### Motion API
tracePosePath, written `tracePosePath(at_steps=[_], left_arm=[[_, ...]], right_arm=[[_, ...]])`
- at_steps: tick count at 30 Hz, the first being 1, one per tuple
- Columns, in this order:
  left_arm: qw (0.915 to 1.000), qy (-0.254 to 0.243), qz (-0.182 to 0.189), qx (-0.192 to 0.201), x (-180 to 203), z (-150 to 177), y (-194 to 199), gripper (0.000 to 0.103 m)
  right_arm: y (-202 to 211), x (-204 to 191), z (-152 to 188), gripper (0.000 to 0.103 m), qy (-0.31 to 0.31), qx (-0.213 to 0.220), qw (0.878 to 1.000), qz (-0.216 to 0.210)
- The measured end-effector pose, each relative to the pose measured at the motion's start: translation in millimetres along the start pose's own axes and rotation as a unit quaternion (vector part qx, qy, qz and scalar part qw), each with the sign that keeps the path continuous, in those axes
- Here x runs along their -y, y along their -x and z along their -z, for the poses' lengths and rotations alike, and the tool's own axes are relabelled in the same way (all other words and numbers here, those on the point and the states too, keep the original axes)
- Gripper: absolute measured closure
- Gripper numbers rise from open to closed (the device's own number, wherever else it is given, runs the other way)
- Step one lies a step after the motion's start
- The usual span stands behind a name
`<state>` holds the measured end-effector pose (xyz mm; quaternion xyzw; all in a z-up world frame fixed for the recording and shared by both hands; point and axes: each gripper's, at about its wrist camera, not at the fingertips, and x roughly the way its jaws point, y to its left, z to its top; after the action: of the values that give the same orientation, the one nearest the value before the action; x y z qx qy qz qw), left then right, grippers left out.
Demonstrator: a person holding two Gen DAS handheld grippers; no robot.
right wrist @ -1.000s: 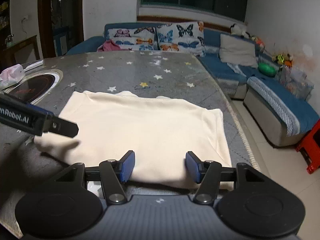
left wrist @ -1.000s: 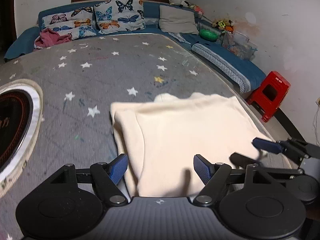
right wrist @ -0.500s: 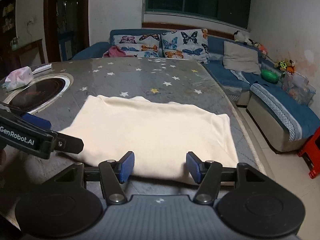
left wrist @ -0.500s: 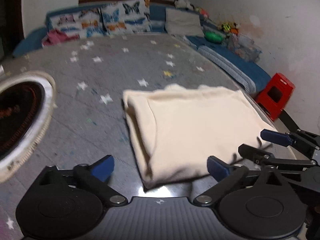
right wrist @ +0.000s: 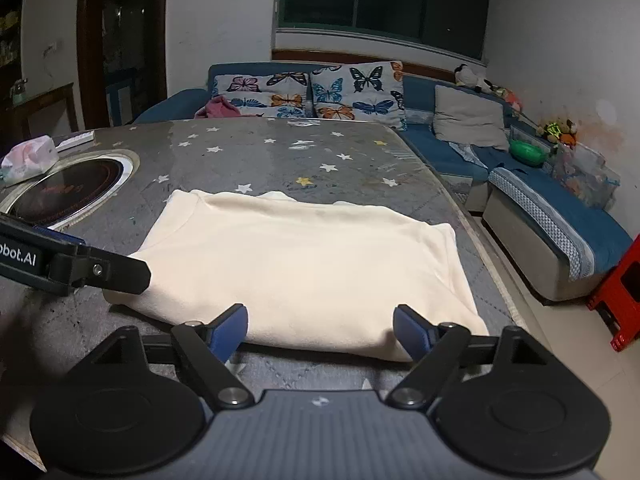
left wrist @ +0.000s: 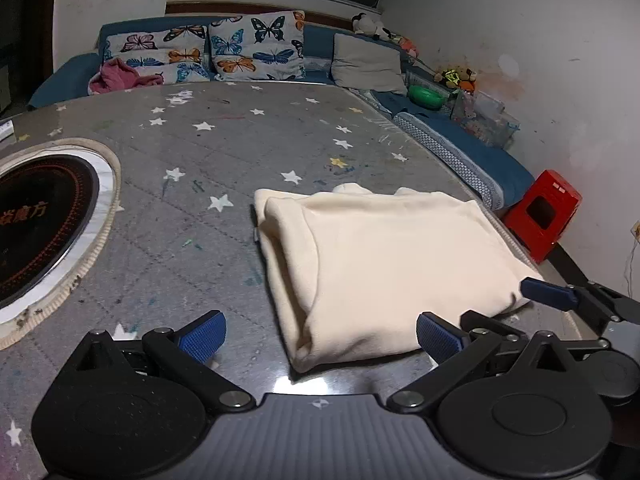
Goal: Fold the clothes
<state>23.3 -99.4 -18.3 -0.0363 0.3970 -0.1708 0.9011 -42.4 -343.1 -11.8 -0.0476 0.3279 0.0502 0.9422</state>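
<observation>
Bare tabletop (left wrist: 224, 240) beside inset cooktop (left wrist: 36, 220)

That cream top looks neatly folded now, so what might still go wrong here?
1. The folded cream top lies close to the table edge on the sofa side; a nudge might slide it toward the floor.
2. The right gripper is opening its jaws right at the near hem; pulling back low may drag the fold open.
3. The left gripper, jaws wide, sits at the near corner and might snag the loose layered edge.
</observation>
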Motion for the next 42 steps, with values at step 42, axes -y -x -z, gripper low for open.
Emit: tracePosePath(at_steps=[42], left_arm=[[0.9968, -0.053, -0.055, 0.021, 10, 9, 12, 0.0]], right_arm=[[16, -3, 11, 0.002, -0.032, 0.021, 0.999, 0.009]])
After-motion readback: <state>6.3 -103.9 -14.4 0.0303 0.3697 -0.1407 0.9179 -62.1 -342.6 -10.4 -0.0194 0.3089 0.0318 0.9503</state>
